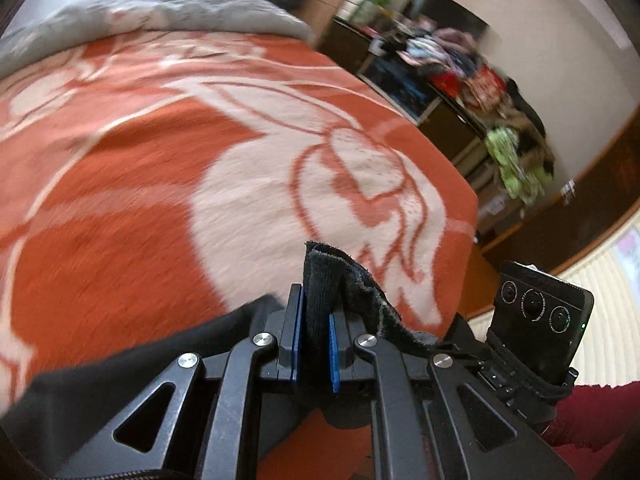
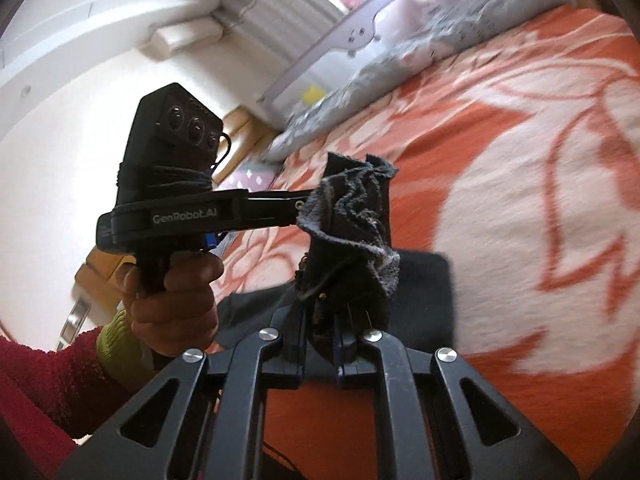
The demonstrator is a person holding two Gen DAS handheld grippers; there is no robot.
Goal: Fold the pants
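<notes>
Left wrist view showed the left gripper point(image 1: 316, 336) jaws clamped on a bunched edge of the black pants point(image 1: 328, 280). The right gripper point(image 2: 320, 344) jaws likewise pinched the fabric, held above the orange-and-white blanket point(image 1: 160, 140) on the bed.

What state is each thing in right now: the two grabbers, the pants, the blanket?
Left gripper: shut on the pants.
Right gripper: shut on the pants.
Pants: dark, bunched, lifted at the gripped edges, rest trailing on the blanket.
Blanket: spread flat over the bed.
</notes>
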